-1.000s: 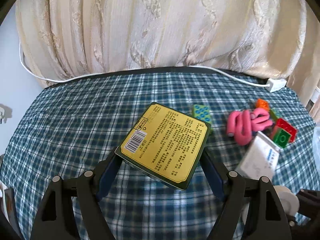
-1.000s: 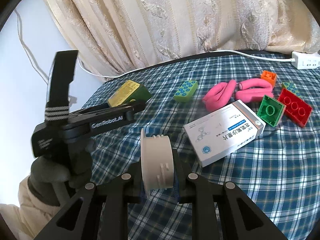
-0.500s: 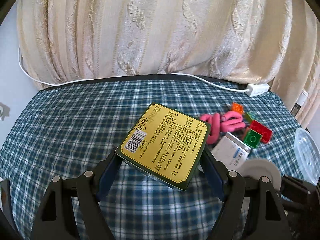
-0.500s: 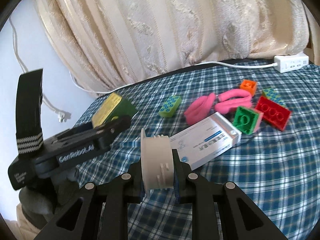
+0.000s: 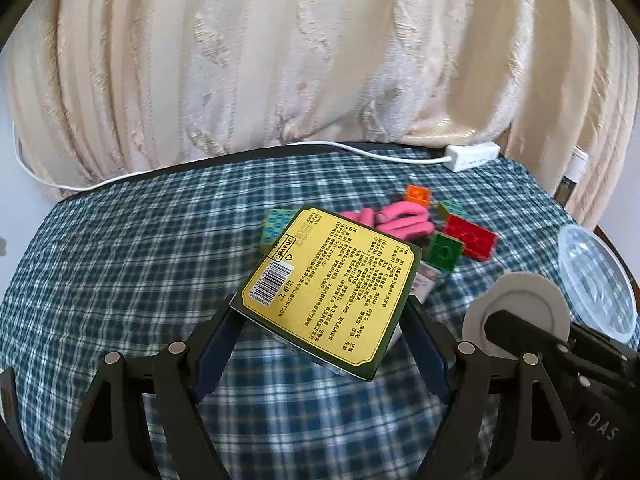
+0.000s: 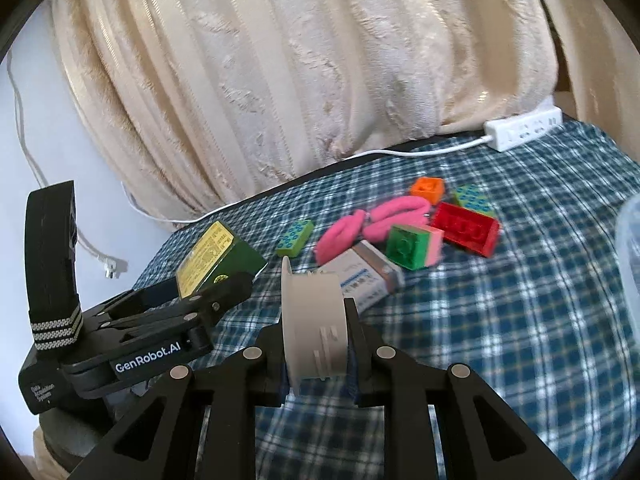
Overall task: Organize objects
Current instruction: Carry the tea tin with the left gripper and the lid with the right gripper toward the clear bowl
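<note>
1. Left gripper (image 5: pixel 324 322): jaws spread wide and closed against the two side edges of a green-and-gold carton (image 5: pixel 332 284); carton held tilted, printed barcode face up, clear of the plaid tablecloth (image 5: pixel 120 272).
2. Right gripper (image 6: pixel 316 330): jaws narrowed onto a white flanged spool (image 6: pixel 310 320), gripped across its width, flange upright; held above the cloth, just right of the left gripper.
3. Beyond the carton, resting on the cloth: white-and-blue medicine box (image 6: pixel 360 276), pink foam loops (image 6: pixel 376 220), teal studded brick (image 6: pixel 296 236), green brick (image 6: pixel 412 244), red brick (image 6: pixel 466 232), orange brick (image 6: pixel 428 188), second teal brick (image 6: pixel 474 198). All clustered near the table's middle, some touching.
4. Clear plastic container (image 5: pixel 596 280) at the right edge, near the spool. White power strip (image 5: pixel 472 156) and cord along the far edge, under the cream curtain (image 5: pixel 320 60).
5. Step judged: transport phase, both items lifted, none set down. Destination not visible for certain; the clear container is a likely candidate.
6. Next move calls for: picking a drop spot away from the cluster, lowering the carton flat before opening, keeping the two grippers apart to avoid a knock between spool and carton corner.
</note>
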